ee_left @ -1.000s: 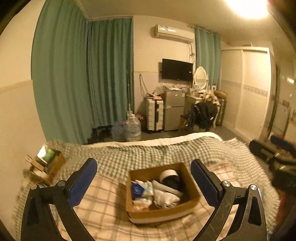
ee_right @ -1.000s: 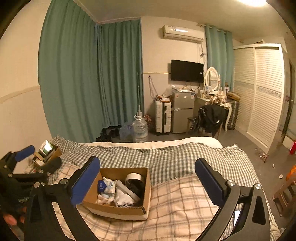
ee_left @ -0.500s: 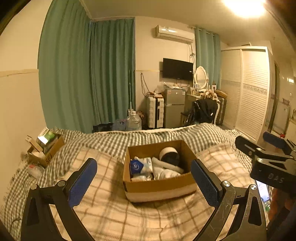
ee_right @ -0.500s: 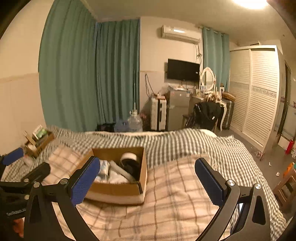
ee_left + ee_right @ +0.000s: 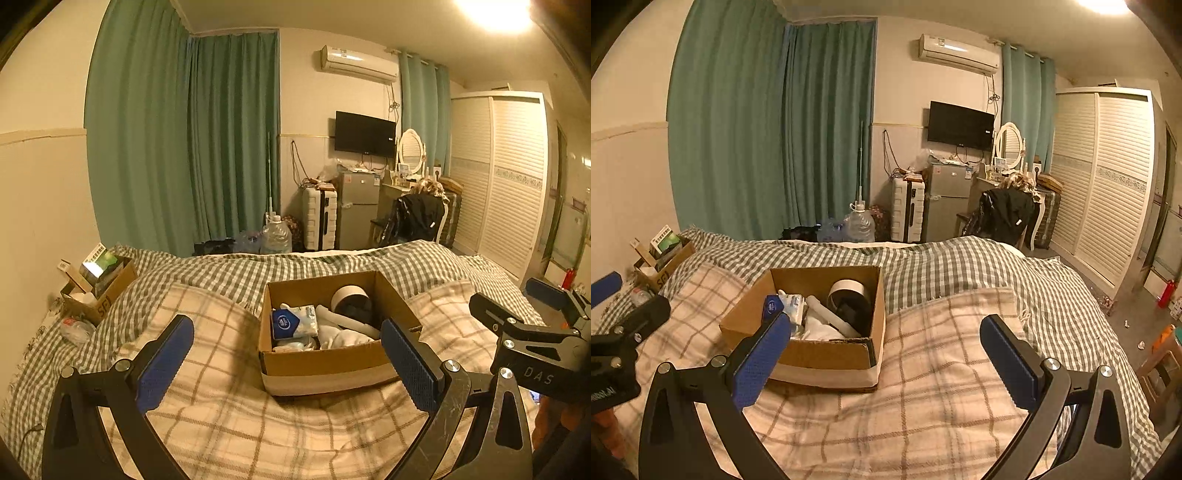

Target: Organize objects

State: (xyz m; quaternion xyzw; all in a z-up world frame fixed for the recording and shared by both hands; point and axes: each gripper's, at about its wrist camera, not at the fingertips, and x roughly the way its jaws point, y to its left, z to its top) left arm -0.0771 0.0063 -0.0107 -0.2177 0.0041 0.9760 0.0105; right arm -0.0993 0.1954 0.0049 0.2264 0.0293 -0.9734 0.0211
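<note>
An open cardboard box (image 5: pixel 325 363) sits on the plaid blanket of the bed; it also shows in the right wrist view (image 5: pixel 827 356). Inside lie a blue-and-white tissue pack (image 5: pixel 291 321), white cloth items (image 5: pixel 343 336) and a white-rimmed black round object (image 5: pixel 351 301). My left gripper (image 5: pixel 286 354) is open and empty, just in front of the box. My right gripper (image 5: pixel 886 350) is open and empty, to the right of the box; the box is by its left finger. The right gripper also shows in the left wrist view (image 5: pixel 532 314).
A second cardboard box (image 5: pixel 98 288) with books stands at the bed's left edge by the wall, a plastic bottle (image 5: pixel 74 328) beside it. Past the bed are water jugs (image 5: pixel 275 236), a suitcase (image 5: pixel 319 218), a fridge and a chair with a black jacket (image 5: pixel 417 218).
Both grippers have moved lower and closer to the bed, and the box now looms larger. The right gripper has come into the left wrist view. Both stay open.
</note>
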